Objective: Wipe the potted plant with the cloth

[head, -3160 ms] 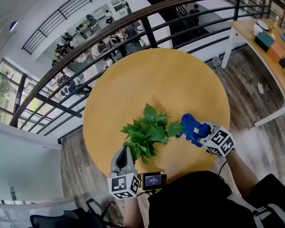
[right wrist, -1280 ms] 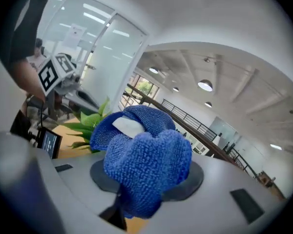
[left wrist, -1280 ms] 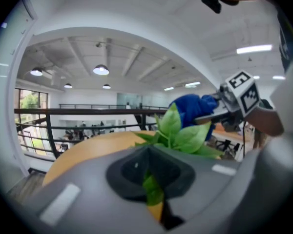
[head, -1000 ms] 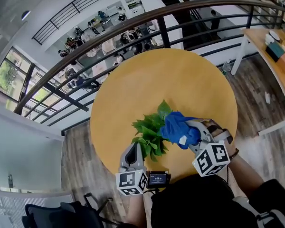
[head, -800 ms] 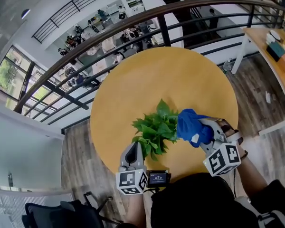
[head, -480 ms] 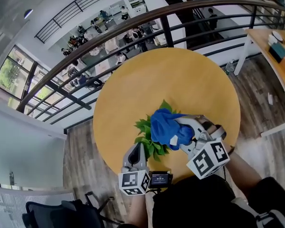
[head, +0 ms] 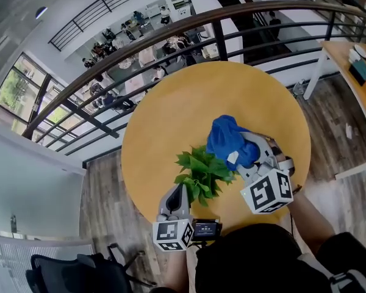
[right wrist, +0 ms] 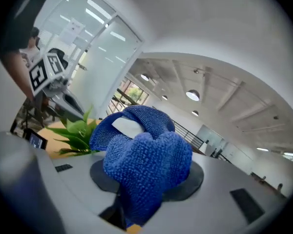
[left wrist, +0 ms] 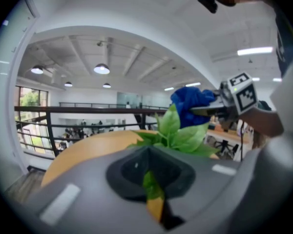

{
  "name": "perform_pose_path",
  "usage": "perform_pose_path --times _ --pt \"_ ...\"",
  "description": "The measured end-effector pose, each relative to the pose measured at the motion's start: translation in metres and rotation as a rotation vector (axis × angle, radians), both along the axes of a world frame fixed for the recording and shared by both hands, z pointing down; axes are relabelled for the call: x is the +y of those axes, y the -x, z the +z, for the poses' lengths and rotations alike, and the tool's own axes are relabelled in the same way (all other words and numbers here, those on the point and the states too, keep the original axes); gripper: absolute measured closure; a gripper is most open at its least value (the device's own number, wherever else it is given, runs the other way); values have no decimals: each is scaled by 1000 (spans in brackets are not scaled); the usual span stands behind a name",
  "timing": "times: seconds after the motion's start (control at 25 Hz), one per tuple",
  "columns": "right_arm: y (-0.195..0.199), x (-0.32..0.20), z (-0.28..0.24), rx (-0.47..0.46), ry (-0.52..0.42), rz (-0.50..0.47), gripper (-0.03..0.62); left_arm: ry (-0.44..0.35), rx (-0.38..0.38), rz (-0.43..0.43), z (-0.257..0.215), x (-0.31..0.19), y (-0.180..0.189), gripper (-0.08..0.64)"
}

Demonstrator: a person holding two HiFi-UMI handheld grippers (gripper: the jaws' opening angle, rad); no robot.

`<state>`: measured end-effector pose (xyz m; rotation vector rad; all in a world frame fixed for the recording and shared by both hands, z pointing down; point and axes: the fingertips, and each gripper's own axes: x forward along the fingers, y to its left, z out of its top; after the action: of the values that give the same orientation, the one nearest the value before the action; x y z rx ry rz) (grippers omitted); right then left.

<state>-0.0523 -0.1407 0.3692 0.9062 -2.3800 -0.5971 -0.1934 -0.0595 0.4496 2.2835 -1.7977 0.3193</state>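
A small leafy green plant [head: 201, 173] stands near the front of the round yellow table [head: 189, 102]; its pot is hidden under the leaves. My left gripper [head: 180, 195] sits at the plant's near side, shut on one green leaf [left wrist: 150, 186]. My right gripper [head: 247, 157] is shut on a bunched blue cloth [head: 227, 140], held just above and to the right of the foliage. In the right gripper view the cloth [right wrist: 144, 155] fills the jaws, with the plant's leaves [right wrist: 75, 129] off to the left. The left gripper view has the cloth [left wrist: 190, 104] hovering over the top leaves [left wrist: 178, 133].
A dark metal railing [head: 189, 26] curves behind the table, over a drop to a lower floor. A wooden desk [head: 360, 66] stands at the far right. A small screen device [head: 205, 229] sits at the person's chest beside the left gripper's marker cube [head: 171, 235].
The right gripper with the cloth swept left over the leaves half a second ago, then rose and drew back to the plant's upper right. The left gripper kept still.
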Motion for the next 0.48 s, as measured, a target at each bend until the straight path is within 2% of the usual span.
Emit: perform_pose_path --times 0.08,0.16,0.28,0.48 --pt "7 27 -9 -29 9 -86 423 -2 4 7 0 -1 -1 561" --pt "18 53 2 19 20 -160 423 -3 4 8 -1 -2 0 561" --pt "21 87 35 112 43 -215 423 7 12 6 1 0 3 561" --pt "7 119 45 109 73 -286 423 9 82 -15 2 -3 8 561"
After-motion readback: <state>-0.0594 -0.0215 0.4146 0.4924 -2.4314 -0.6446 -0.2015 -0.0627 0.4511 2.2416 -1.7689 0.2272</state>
